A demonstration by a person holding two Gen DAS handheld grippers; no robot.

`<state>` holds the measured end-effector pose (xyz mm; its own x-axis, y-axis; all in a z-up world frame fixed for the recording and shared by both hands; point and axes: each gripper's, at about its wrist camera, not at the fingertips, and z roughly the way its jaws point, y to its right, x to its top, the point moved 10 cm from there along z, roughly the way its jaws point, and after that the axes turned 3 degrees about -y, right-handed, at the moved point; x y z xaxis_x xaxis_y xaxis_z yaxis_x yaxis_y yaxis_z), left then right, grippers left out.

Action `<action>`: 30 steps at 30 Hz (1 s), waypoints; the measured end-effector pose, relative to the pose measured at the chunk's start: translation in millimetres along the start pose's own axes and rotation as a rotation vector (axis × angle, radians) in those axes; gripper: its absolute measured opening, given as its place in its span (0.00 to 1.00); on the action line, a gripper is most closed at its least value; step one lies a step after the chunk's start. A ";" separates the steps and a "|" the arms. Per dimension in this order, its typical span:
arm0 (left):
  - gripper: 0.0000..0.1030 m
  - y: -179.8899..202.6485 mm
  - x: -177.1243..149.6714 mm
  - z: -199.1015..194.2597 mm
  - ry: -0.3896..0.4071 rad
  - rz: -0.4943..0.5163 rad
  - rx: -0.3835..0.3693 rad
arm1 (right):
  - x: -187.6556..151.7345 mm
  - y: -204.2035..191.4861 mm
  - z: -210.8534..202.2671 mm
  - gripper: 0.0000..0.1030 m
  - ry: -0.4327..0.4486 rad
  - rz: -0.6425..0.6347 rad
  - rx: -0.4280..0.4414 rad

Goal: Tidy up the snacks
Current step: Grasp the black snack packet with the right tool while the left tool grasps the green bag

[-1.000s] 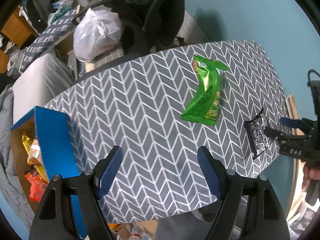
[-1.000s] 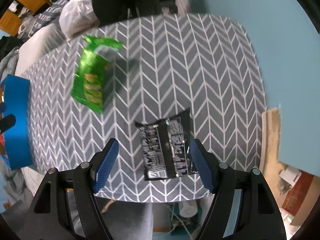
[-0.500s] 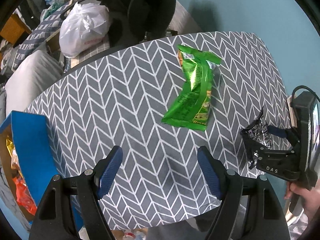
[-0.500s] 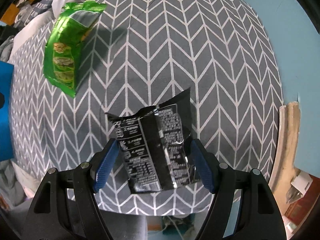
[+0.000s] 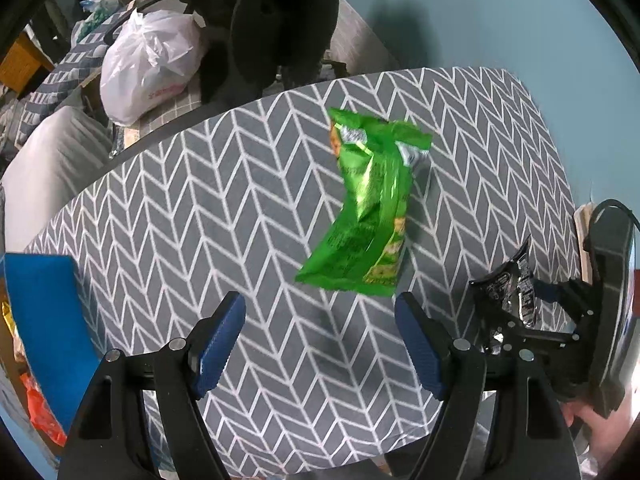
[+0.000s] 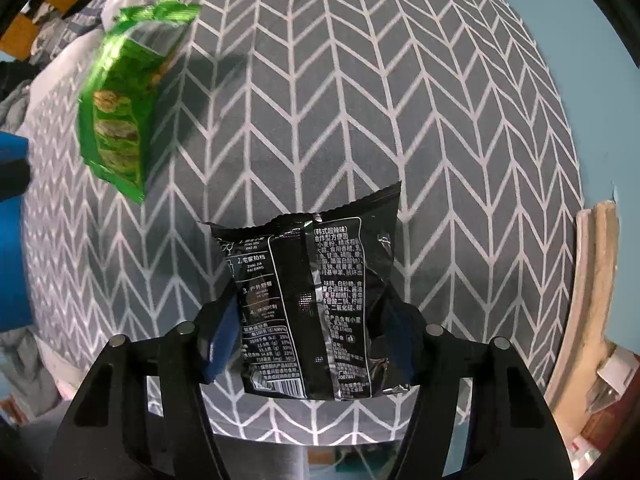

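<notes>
Black snack packet (image 6: 310, 304) sits between the closing right gripper (image 6: 310, 340) fingers.

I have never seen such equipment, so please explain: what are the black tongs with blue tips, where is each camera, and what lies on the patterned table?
A person holds one pair of tongs in each hand; a camera on each looks down along its fingers. In the left view, the left tongs hang open above the table, near a green snack bag. A blue box stands at the table's edge. In the right view, the right tongs are closing around a black packet.
</notes>
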<state>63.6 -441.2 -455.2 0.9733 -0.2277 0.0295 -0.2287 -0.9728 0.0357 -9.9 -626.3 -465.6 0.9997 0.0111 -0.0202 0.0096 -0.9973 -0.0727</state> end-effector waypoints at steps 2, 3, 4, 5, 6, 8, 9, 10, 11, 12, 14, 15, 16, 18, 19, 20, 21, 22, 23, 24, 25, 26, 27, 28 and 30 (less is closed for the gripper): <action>0.76 3.6 6.2 3.4 -0.004 0.003 0.001 | 5.7 1.7 -3.6 0.62 0.010 0.012 0.012; 0.76 4.5 8.9 5.1 -0.004 0.003 0.000 | 9.8 3.2 -6.7 0.62 0.016 0.012 0.014; 0.76 5.8 11.5 6.7 -0.004 0.001 -0.003 | 15.5 4.4 -12.8 0.62 0.019 0.019 0.023; 0.76 7.2 14.0 8.5 -0.004 -0.001 -0.007 | 19.7 5.4 -15.8 0.62 0.024 0.022 0.029; 0.76 9.1 17.1 10.8 -0.006 -0.004 -0.013 | 20.9 6.2 -17.7 0.62 0.031 0.023 0.033; 0.76 11.9 23.4 14.4 -0.007 -0.008 -0.020 | 20.0 5.7 -18.0 0.62 0.036 0.022 0.036; 0.76 13.9 26.4 16.3 -0.007 -0.008 -0.022 | 19.2 6.8 -18.5 0.62 0.040 0.021 0.037; 0.76 15.6 28.5 17.7 -0.006 -0.008 -0.023 | 17.9 6.1 -18.7 0.62 0.043 0.020 0.038; 0.76 17.5 31.2 19.4 -0.006 -0.007 -0.024 | 16.3 6.1 -17.4 0.62 0.045 0.018 0.040; 0.76 19.8 33.9 22.1 -0.008 -0.004 -0.022 | 17.9 5.7 -17.4 0.62 0.046 0.018 0.042; 0.76 23.5 37.9 27.1 -0.014 0.004 -0.016 | 14.9 4.9 -17.8 0.62 0.053 0.020 0.046; 0.76 25.3 40.4 31.5 -0.020 0.008 -0.006 | 19.1 4.5 -18.9 0.62 0.057 0.019 0.048; 0.76 26.5 42.2 35.1 -0.025 0.010 0.000 | 19.9 2.6 -19.1 0.62 0.059 0.018 0.050; 0.76 28.0 45.9 43.7 -0.031 0.012 0.004 | 23.9 5.5 -20.0 0.62 0.065 0.013 0.053; 0.76 28.5 47.6 47.6 -0.032 0.013 0.008 | 25.2 6.2 -20.3 0.62 0.066 0.010 0.053; 0.76 28.4 49.2 52.3 -0.035 0.014 0.015 | 29.2 6.8 -21.4 0.62 0.067 0.007 0.054; 0.76 27.7 50.1 55.5 -0.035 0.014 0.018 | 24.4 9.9 -22.9 0.62 0.070 0.002 0.054; 0.76 26.4 51.1 59.4 -0.035 0.014 0.020 | 24.0 11.3 -22.7 0.62 0.071 -0.002 0.052; 0.76 25.3 51.3 61.7 -0.035 0.013 0.022 | 25.1 6.4 -20.2 0.62 0.072 -0.005 0.051; 0.76 23.8 50.9 64.2 -0.038 0.009 0.022 | 21.2 7.8 -18.9 0.62 0.074 -0.010 0.050; 0.71 22.2 50.8 65.2 -0.041 0.007 0.018 | 17.2 8.4 -21.1 0.62 0.077 -0.014 0.048; 0.66 21.4 50.5 66.0 -0.041 0.006 0.011 | 12.6 8.6 -23.9 0.62 0.079 -0.018 0.047; 0.55 20.4 49.8 66.4 -0.042 0.004 0.003 | 15.1 5.9 -24.5 0.62 0.080 -0.019 0.046; 0.45 19.4 49.1 67.5 -0.045 0.001 -0.006 | 18.9 9.9 -25.6 0.62 0.083 -0.020 0.046; 0.40 17.6 47.3 65.6 -0.045 -0.005 -0.014 | 19.2 7.0 -26.2 0.62 0.086 -0.019 0.046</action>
<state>106.9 -471.8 -518.6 0.9742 -0.2252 -0.0154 -0.2242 -0.9733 0.0496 10.0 -635.0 -440.4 0.9975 0.0220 0.0677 0.0299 -0.9925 -0.1181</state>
